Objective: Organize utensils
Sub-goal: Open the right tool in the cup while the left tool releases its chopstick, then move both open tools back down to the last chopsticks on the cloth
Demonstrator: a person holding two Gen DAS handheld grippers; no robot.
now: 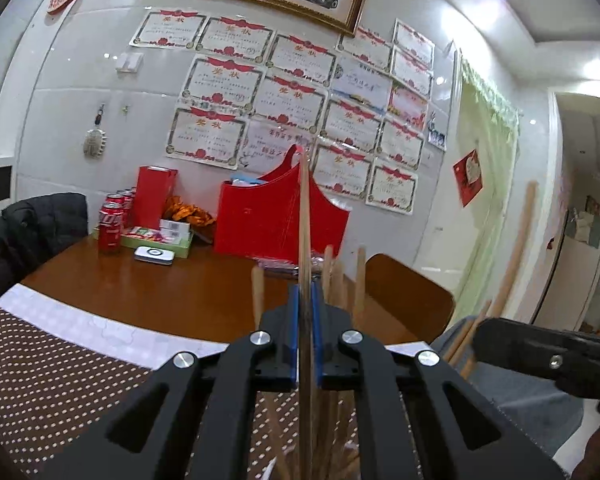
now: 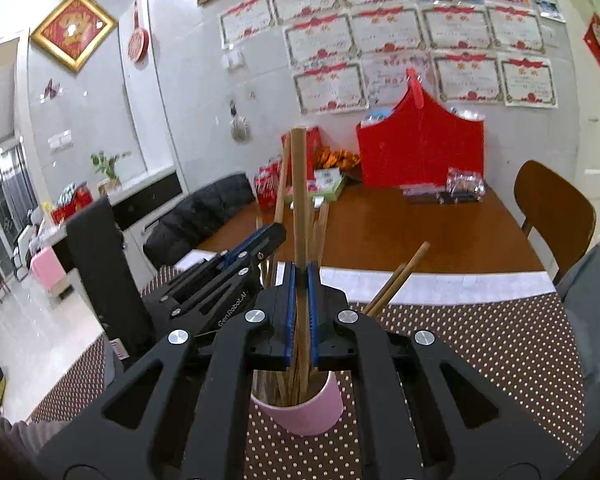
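A pink cup (image 2: 300,410) stands on the dotted brown mat (image 2: 480,360) and holds several wooden chopsticks (image 2: 396,280). My right gripper (image 2: 300,312) is shut on upright wooden chopsticks (image 2: 298,200) just above the cup. My left gripper (image 1: 305,332) is shut on a thin wooden chopstick (image 1: 305,220) that stands upright among the others (image 1: 340,280). The left gripper shows in the right wrist view (image 2: 260,240), close on the left of the cup. The right gripper shows in the left wrist view (image 1: 540,352) at the right.
The brown table (image 1: 180,288) carries a red gift bag (image 1: 276,220), red cans (image 1: 110,228), boxes and a white tin (image 1: 155,255) at the back. A wooden chair (image 2: 552,204) stands on the right, a dark jacket (image 1: 32,232) on the left.
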